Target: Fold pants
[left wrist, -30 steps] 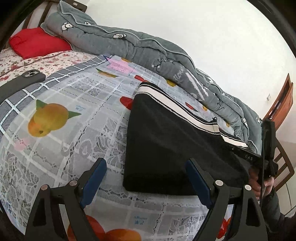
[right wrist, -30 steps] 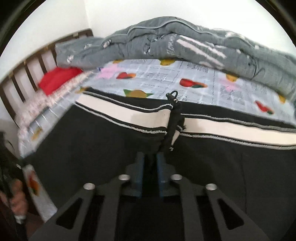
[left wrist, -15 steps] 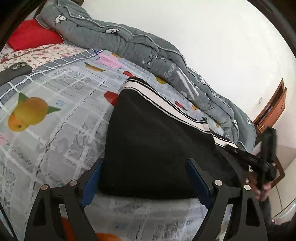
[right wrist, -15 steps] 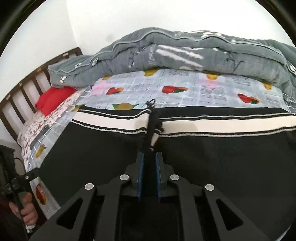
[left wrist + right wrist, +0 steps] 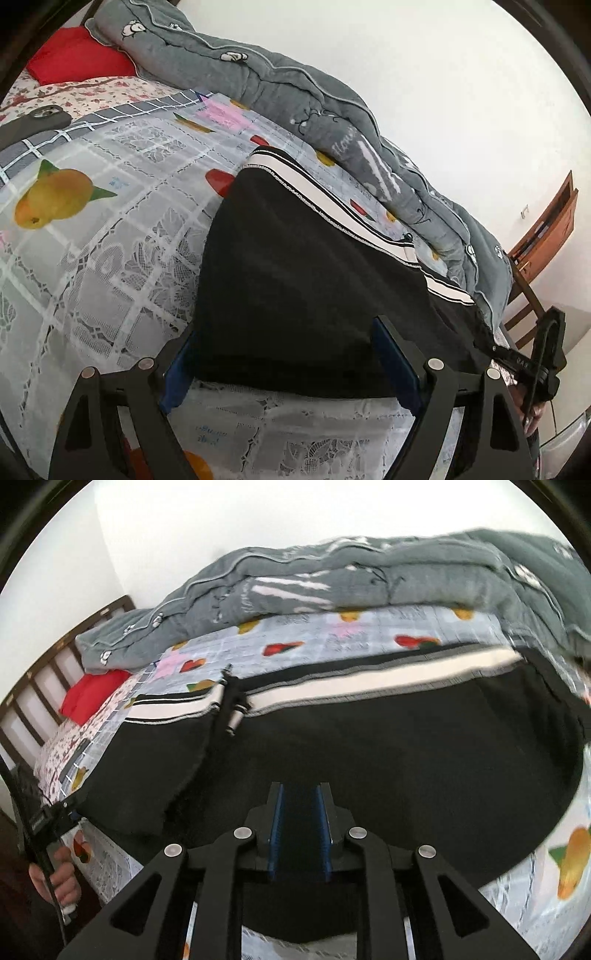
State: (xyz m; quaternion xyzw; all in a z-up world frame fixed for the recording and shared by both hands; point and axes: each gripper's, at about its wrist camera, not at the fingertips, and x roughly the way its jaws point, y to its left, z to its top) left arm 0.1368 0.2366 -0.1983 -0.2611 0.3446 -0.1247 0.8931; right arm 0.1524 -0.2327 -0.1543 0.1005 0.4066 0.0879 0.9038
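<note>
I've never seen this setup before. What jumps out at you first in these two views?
A big black pair of pants with a cream-and-black striped side band lies spread across the middle of a bed covered by a fruit-printed lace sheet. A rumpled grey quilt is heaped along the wall behind it, with a red pillow at the headboard end.

The grey quilt (image 5: 332, 110) shows pale script near the pants' waistband, perhaps "Flow"; the rest is too blurred to read.
</note>
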